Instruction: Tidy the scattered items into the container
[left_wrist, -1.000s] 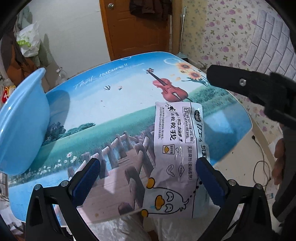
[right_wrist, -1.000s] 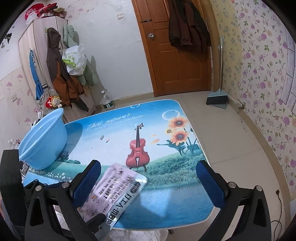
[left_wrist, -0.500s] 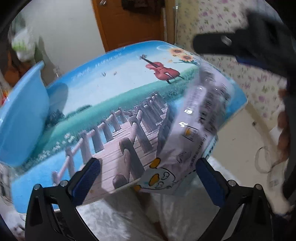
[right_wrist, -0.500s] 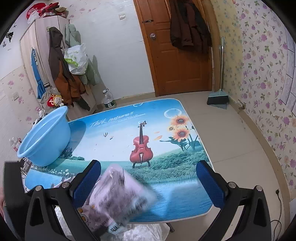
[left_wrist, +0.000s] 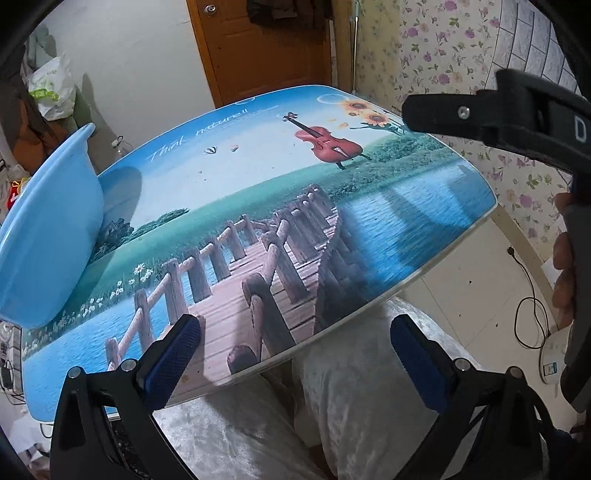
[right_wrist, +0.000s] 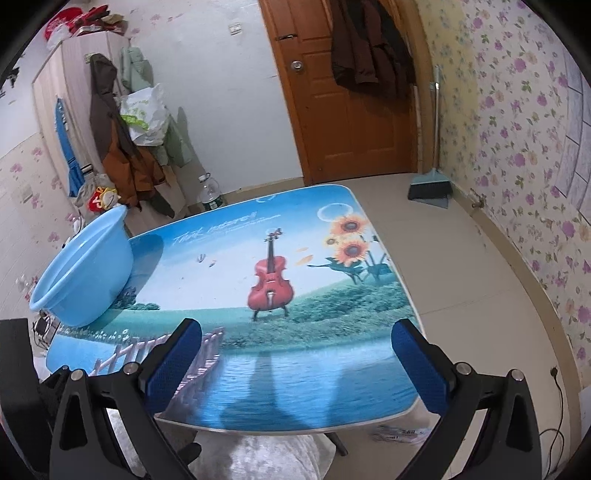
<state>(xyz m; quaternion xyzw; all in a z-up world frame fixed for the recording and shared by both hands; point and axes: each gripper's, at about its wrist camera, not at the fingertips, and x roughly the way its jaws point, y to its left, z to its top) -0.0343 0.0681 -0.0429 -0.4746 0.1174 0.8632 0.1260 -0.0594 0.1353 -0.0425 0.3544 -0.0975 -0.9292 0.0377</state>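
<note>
Packet off the desk, both sets of fingers wide and empty

I see the snack packet on the floor under the desk's near right corner, long side left to right; my right gripper is nearer than my left gripper; the blue basin sits far left.

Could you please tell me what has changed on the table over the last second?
The white snack packet that lay at the table's near edge has slid off; a packet now shows on the floor under the table. Neither gripper, left or right, gripped it. The blue basin is unmoved.
</note>
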